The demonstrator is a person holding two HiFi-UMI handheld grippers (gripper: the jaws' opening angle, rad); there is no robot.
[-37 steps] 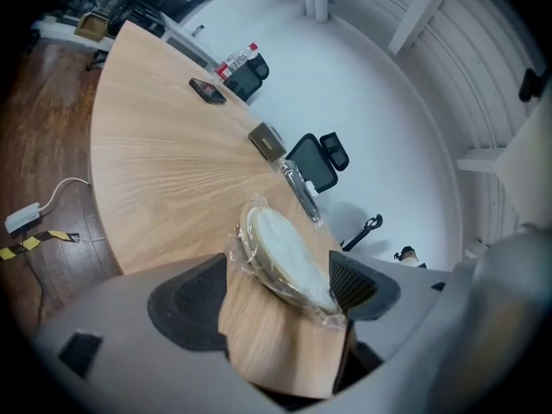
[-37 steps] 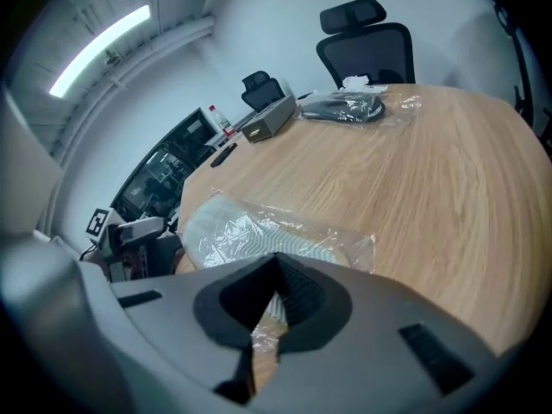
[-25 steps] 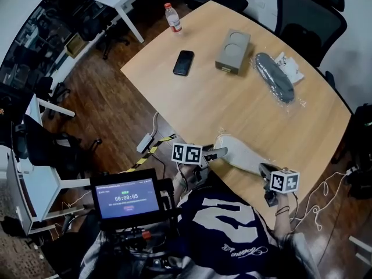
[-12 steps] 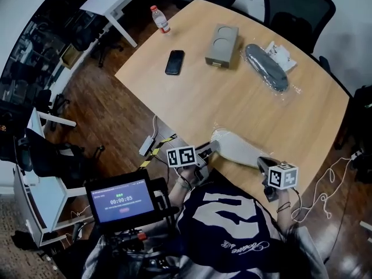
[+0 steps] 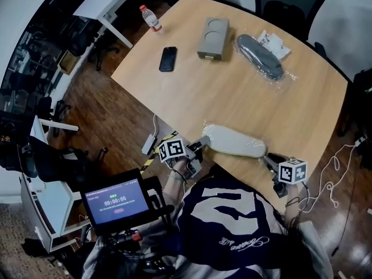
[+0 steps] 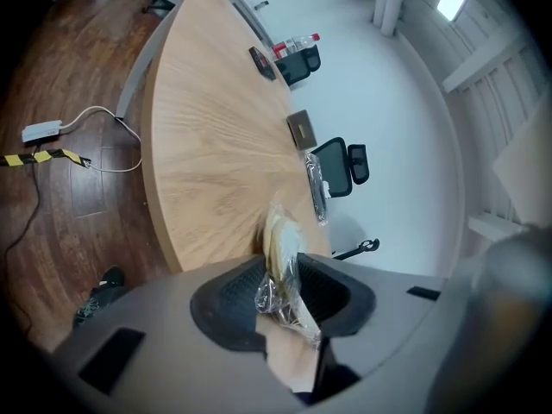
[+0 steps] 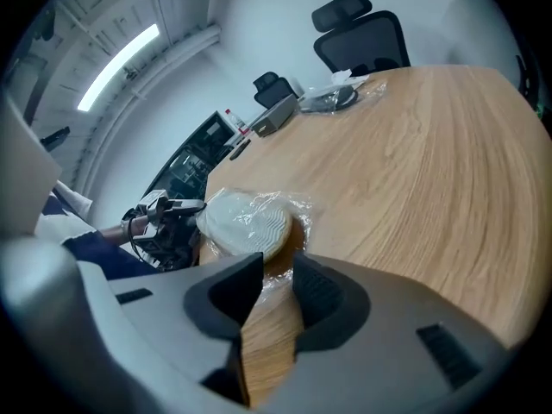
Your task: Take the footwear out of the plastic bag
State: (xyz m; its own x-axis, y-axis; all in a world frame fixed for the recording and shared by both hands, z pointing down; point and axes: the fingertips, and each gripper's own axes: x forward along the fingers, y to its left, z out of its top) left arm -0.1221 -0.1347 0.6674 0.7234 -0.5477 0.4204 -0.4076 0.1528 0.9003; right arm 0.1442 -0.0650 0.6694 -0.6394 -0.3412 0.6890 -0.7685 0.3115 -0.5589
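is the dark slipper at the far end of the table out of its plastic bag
No, the dark slipper lies wrapped in a clear plastic bag beside the grey box.

Right gripper [image 7: 276, 272]: jaws apart, just been opening. In the gap we see bare wood of the table [image 7: 414, 153]. A crinkled edge of the plastic bag [image 7: 297, 207] lies at the tips, not pressed.

Just past the tips is white footwear [image 7: 244, 222] inside the bag, its ridged sole facing us, resting on the table near its edge.

Left gripper [image 7: 159, 218] at the bag's far end, jaws just been closing. We cannot read its hold from here.

Far across the table: a dark shoe [image 7: 332, 100] wrapped in plastic, a grey box [image 7: 278, 113], a bottle [image 7: 229, 119]. Black chairs [image 7: 366, 37] stand behind.
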